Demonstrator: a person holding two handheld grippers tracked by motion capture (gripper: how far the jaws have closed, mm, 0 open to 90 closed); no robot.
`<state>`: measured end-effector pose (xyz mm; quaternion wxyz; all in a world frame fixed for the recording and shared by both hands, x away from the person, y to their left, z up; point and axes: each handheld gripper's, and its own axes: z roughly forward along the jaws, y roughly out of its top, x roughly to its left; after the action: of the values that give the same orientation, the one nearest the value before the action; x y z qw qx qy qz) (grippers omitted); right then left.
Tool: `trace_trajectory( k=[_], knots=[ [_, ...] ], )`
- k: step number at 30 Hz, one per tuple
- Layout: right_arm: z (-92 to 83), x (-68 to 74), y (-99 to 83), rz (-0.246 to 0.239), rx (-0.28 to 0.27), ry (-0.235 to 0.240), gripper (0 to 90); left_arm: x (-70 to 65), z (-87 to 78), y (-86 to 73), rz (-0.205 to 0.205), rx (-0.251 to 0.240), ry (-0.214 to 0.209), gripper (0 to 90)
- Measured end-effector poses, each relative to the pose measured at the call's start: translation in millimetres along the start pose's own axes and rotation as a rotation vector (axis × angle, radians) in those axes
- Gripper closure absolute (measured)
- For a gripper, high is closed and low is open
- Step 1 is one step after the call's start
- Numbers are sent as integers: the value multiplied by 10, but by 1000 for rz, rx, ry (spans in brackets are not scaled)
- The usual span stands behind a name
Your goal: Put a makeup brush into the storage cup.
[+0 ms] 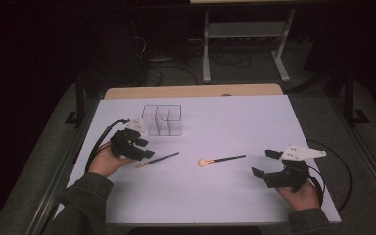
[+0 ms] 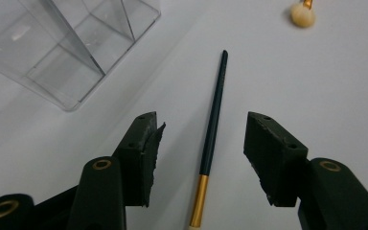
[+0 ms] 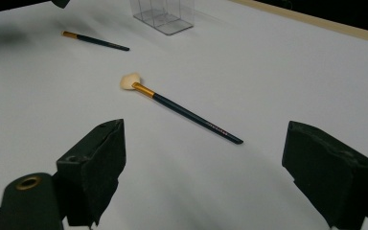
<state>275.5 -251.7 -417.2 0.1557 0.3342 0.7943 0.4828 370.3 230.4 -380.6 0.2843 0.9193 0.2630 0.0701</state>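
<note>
A white tabletop point(image 1: 235, 122) with a pale wood strip along its far edge stands on grey carpet in a dim room, where a metal frame point(image 1: 245, 34) and loose cables lie at 12 o'clock. The left tongs point(image 2: 199, 139) stand part open, straddling a dark slim brush point(image 2: 214, 129) without pressing it. At their 11 o'clock stands a clear organiser point(image 1: 162, 120). The right tongs point(image 3: 203, 163) gape wide, empty, with a fan brush point(image 3: 182, 108) lying at their 12 o'clock.

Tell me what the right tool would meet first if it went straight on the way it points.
Probably the fan brush lying ahead of the right tool, whose jaws stand open; depth is hard to judge.
</note>
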Motion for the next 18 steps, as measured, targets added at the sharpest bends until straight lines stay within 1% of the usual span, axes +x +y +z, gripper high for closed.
trace_trajectory(
  k=[2, 3, 5, 7, 8, 9, 11, 12, 13, 15, 16, 18],
  knots=[
    [9, 0, -3, 2, 7, 1, 141, 5, 32, 9, 5, 15, -4, 468],
    [10, 2, -3, 1, 7, 3, 141, 4, 58, 11, 4, 13, -5, 471],
    [7, 6, 0, -2, 3, 4, 142, 0, 88, 20, 17, 33, -10, 488],
    [2, 2, 2, -2, 1, 4, 143, -10, 123, 27, 32, 37, -9, 510],
    [2, 0, 2, -2, 0, 5, 143, -21, 142, 32, 19, 40, -13, 513],
    [5, -2, 2, -2, 0, 5, 143, -13, 155, 39, 39, 60, -13, 522],
    [7, -1, 3, 1, 0, 4, 143, -21, 178, 47, 33, 63, -15, 536],
    [15, 1, 0, 1, 7, 7, 143, -16, 190, 57, 46, 81, -12, 549],
    [19, 2, 0, -1, 9, 8, 143, -7, 217, 80, 42, 100, -19, 560],
    [20, 6, 0, -4, 8, 9, 143, -14, 248, 94, 38, 103, -24, 592],
    [19, 6, 2, -5, 6, 9, 143, -11, 263, 102, 51, 115, -29, 599],
    [16, 2, 3, -5, 3, 9, 143, -30, 298, 110, 50, 123, -28, 618]
  ],
)
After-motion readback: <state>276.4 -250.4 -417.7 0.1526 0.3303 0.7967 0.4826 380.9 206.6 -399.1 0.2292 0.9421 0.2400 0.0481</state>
